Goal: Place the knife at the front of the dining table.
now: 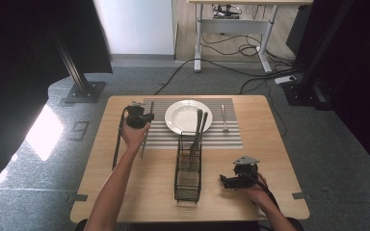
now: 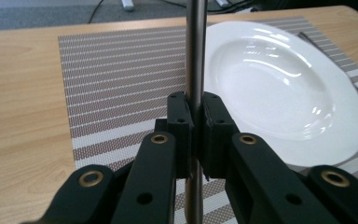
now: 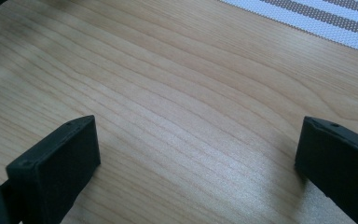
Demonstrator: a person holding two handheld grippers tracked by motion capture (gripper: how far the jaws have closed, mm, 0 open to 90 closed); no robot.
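A: High view puts the left gripper (image 1: 139, 117) at the upper left of the bench (image 1: 125, 192), left of the white plate (image 1: 183, 113). Its jaws are clamped tight on a metal utensil (image 1: 146, 137), the handle running between them.

B: And the right gripper (image 1: 238, 177)?

A: Lower right of the frame, jaws spread wide over bare wood, holding nothing.

B: How should the utensil go down?

A: Probably lowered flat onto the striped placemat (image 2: 121, 70), parallel to the plate's left rim, with the jaws opened only once it rests.

B: Room to move?

A: The left gripper view shows the plate just beside the handle, so drifting toward it risks a knock. Open mat lies left. The wire caddy (image 1: 188, 168) stands centre, well apart, and a fork (image 1: 224, 118) lies right of the plate.
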